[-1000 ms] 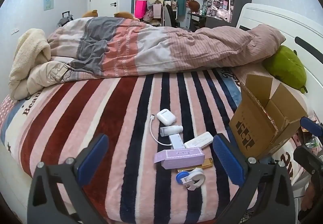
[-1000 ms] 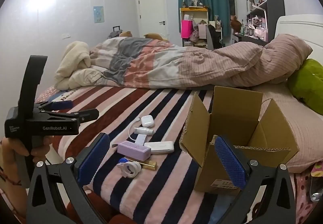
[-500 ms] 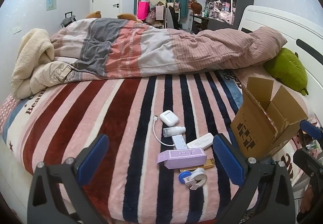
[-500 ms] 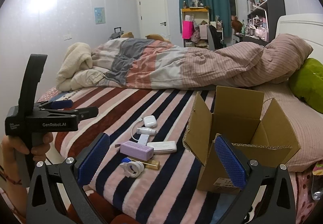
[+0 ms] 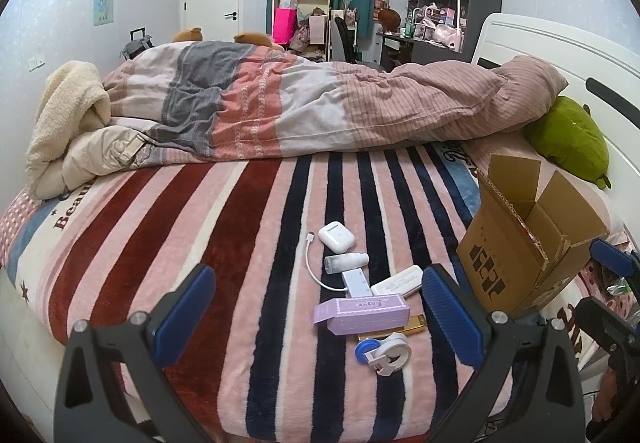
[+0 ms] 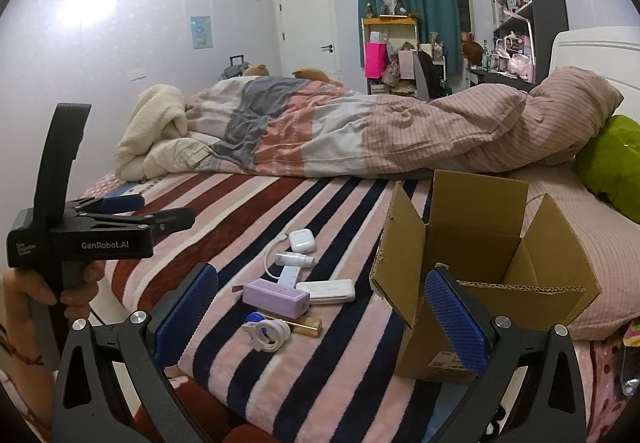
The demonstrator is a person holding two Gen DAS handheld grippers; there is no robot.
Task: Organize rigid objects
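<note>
Small items lie clustered on the striped blanket (image 5: 224,243): a white earbud case (image 5: 337,236), a small white bottle (image 5: 345,262), a white adapter with cable (image 5: 355,282), a white power bank (image 5: 397,281), a lilac box (image 5: 362,313), a gold stick (image 5: 412,323) and a blue-and-white clip (image 5: 383,354). An open cardboard box (image 5: 520,239) stands to their right. My left gripper (image 5: 320,315) hovers open in front of the cluster, holding nothing. My right gripper (image 6: 320,317) is open and bare, with the lilac box (image 6: 276,296) and cardboard box (image 6: 484,267) beyond its fingers.
A rumpled duvet (image 5: 320,107) crosses the far side of the bed, with a cream blanket (image 5: 68,123) at left and a green plush (image 5: 568,139) by the white headboard (image 5: 560,55). A hand (image 6: 36,291) holds the left gripper's handle. Shelves and a desk stand behind.
Both grippers have drifted slightly back and up, so the room behind shows more. The items and the box lie where they were; both grippers stay open.
</note>
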